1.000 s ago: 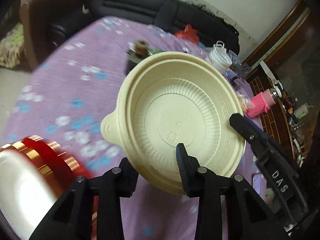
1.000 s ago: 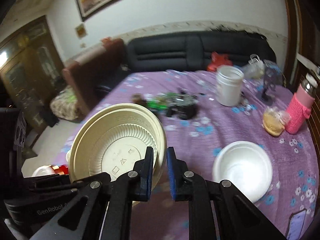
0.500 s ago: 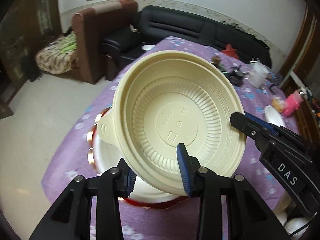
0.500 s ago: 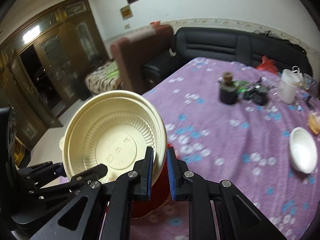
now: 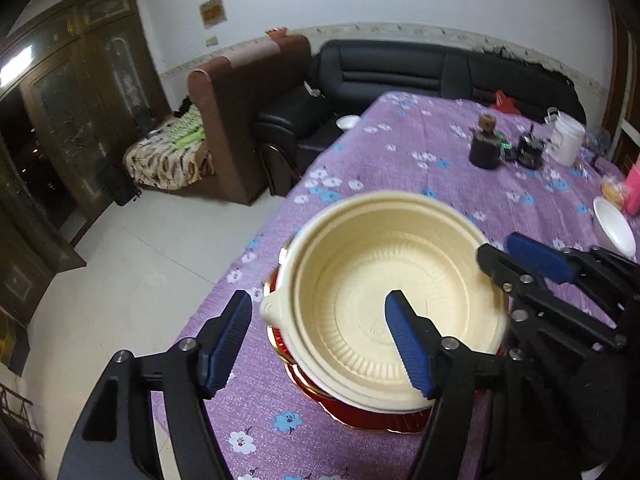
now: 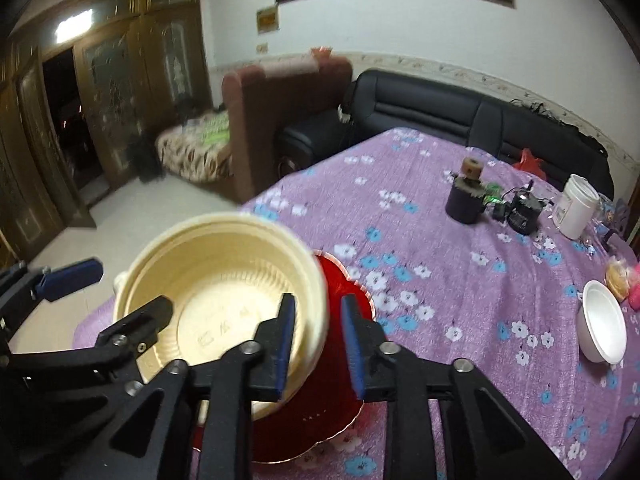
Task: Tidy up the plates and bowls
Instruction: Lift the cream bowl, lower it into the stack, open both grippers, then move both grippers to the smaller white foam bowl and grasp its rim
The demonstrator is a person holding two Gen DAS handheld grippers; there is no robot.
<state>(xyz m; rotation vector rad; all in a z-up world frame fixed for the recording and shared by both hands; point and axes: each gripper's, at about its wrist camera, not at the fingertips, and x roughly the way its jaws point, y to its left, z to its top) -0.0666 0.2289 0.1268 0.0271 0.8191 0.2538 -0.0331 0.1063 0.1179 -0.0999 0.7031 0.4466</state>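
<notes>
Cream bowl (image 5: 396,300) sits on red gold-rimmed plate (image 6: 320,412) at near edge of purple floral tablecloth (image 6: 420,240), black sofa (image 6: 460,112) beyond; left gripper (image 5: 318,344) and right gripper (image 6: 318,344) opening, rim between jaws, unpinched.

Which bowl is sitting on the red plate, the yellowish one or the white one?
The cream bowl, right between the fingers, sits stacked over the red plate. The white bowl stands alone on the purple tablecloth, far off to the side.
</notes>
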